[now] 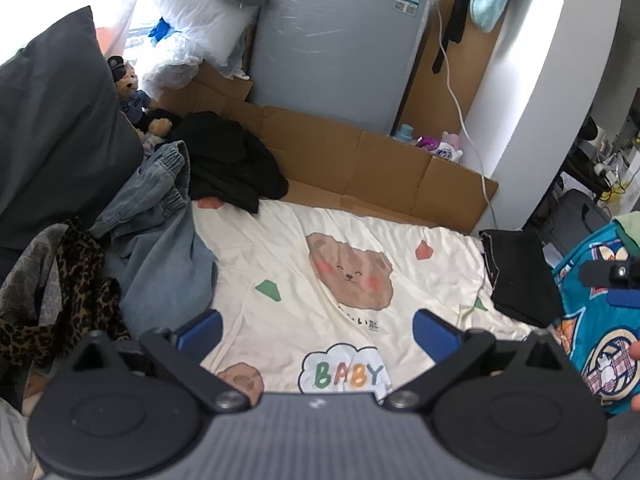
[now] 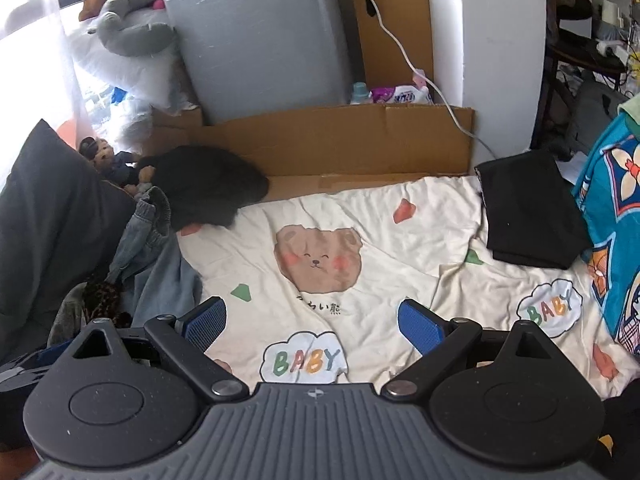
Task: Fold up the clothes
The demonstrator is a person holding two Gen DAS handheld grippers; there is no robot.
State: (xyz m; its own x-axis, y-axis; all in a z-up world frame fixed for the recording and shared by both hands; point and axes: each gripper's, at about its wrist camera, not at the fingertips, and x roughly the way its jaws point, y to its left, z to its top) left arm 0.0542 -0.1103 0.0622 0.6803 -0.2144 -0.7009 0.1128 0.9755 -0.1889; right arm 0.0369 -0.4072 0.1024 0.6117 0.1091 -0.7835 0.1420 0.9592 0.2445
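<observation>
A pile of unfolded clothes lies at the left of the bed: a black garment (image 1: 232, 160) (image 2: 208, 188), blue jeans (image 1: 160, 232) (image 2: 156, 256) and a leopard-print piece (image 1: 72, 284) (image 2: 104, 296). A folded black garment (image 1: 520, 276) (image 2: 528, 212) lies flat at the right. My left gripper (image 1: 318, 330) is open and empty above the cream bear-print sheet (image 1: 288, 280). My right gripper (image 2: 312, 320) is open and empty above the same sheet (image 2: 400, 256). The right gripper's edge shows in the left wrist view (image 1: 616, 276).
A dark pillow (image 1: 52, 128) stands at the far left. Flattened cardboard (image 1: 360, 160) and a wrapped grey appliance (image 1: 336, 36) line the far side. A blue cartoon blanket (image 2: 616, 220) borders the right. A teddy bear (image 1: 132, 92) sits behind the clothes pile.
</observation>
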